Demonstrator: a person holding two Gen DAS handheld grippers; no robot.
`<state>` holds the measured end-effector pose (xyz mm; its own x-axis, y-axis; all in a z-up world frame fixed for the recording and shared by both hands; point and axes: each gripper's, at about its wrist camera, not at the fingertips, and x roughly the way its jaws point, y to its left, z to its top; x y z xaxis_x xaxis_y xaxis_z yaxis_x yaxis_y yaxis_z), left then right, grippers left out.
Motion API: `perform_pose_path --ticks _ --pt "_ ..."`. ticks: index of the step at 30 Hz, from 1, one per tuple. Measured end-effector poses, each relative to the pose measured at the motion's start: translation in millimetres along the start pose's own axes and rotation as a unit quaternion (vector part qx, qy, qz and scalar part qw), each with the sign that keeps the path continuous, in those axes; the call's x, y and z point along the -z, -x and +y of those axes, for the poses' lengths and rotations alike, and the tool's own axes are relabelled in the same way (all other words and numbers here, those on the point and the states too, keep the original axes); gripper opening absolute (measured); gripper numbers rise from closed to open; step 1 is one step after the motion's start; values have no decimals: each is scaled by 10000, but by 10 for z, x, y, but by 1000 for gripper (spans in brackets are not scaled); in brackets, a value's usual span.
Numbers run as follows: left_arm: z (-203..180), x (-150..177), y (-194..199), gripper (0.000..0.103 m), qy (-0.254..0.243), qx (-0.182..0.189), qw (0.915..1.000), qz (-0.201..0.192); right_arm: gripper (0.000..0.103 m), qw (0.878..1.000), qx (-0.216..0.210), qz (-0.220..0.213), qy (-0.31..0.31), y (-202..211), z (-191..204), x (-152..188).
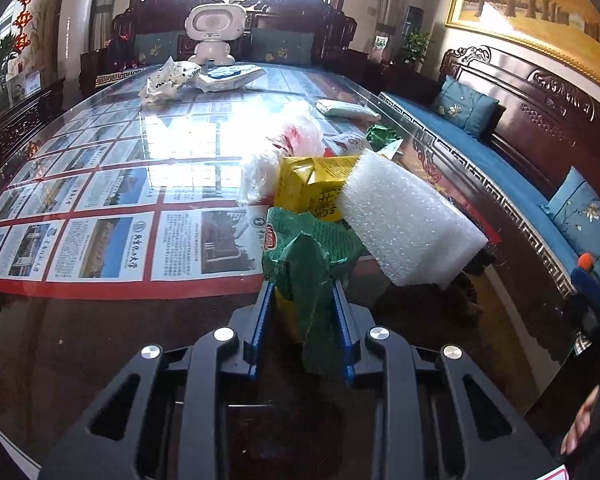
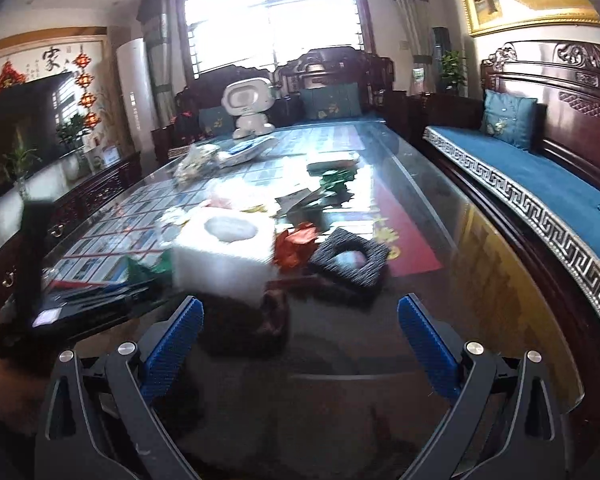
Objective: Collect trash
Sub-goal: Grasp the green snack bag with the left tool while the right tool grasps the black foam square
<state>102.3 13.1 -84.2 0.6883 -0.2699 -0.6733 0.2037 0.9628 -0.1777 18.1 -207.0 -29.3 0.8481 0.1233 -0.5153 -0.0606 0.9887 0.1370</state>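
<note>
Wrapper trouble looms: the left gripper (image 1: 303, 300) pinches a green wrapper (image 1: 308, 256) at the worktop's (image 1: 100, 320) near edge, and the thin foil may slip. The right gripper's (image 2: 300, 340) fingers stand spread, holding nothing; foam block (image 2: 224, 252) may get nudged.

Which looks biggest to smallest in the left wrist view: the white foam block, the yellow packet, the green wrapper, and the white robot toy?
1. white foam block
2. green wrapper, though it sits closest to the camera, so that is unsure
3. yellow packet, partly hidden
4. white robot toy, far away across the table
</note>
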Motion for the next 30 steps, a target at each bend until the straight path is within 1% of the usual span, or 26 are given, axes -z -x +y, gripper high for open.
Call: perform_pose_path --ticks 2,5,6,8,9,12,14,17,19,23,24,25,26,27,28,30 --pt "36 4 4 29 54 -1 10000 0 93 9999 146 -25 -49 -55 -85 -60" --pt "80 20 3 29 93 -21 10000 11 84 9993 348 47 -152 -214 -237 -177" --pt "88 25 0 29 106 -30 9999 15 81 9990 396 124 -182 -307 -307 -227" --pt "108 30 -1 29 126 -32 9999 20 78 9981 524 248 -206 -446 -388 -277" --pt "118 27 -6 29 144 -36 9999 22 73 9975 564 353 -218 -554 -452 -311" --pt "128 17 -21 29 141 -55 9999 26 66 9957 552 679 -309 -824 -557 -346" --pt "129 14 -34 29 135 -38 9999 34 66 9935 526 930 -388 -1005 -623 -340" --pt "121 13 -58 29 115 -34 9999 59 66 9899 560 1207 -483 -1158 -656 -295" --pt "128 24 -59 29 113 -26 9999 64 62 9875 371 1394 -627 -1233 -686 -287" --pt "132 25 -45 29 120 -4 9999 53 56 9835 604 1636 -479 -1329 -673 -307" --pt "134 26 -37 29 119 -6 9999 45 45 9829 646 1661 -475 -1337 -678 -315" --pt "140 26 -34 29 115 -7 9999 46 36 9823 695 1676 -457 -1335 -683 -320" --pt "141 28 -27 29 118 -5 9999 45 20 9820 676 1706 -450 -1339 -688 -329" --pt "143 33 -21 29 123 -3 9999 44 20 9820 539 1733 -526 -1335 -706 -333" --pt "145 36 -17 29 125 0 9999 44 20 9821 492 1735 -538 -1324 -712 -331" --pt "151 47 0 29 137 13 9999 47 20 9833 604 1678 -362 -1285 -680 -323"
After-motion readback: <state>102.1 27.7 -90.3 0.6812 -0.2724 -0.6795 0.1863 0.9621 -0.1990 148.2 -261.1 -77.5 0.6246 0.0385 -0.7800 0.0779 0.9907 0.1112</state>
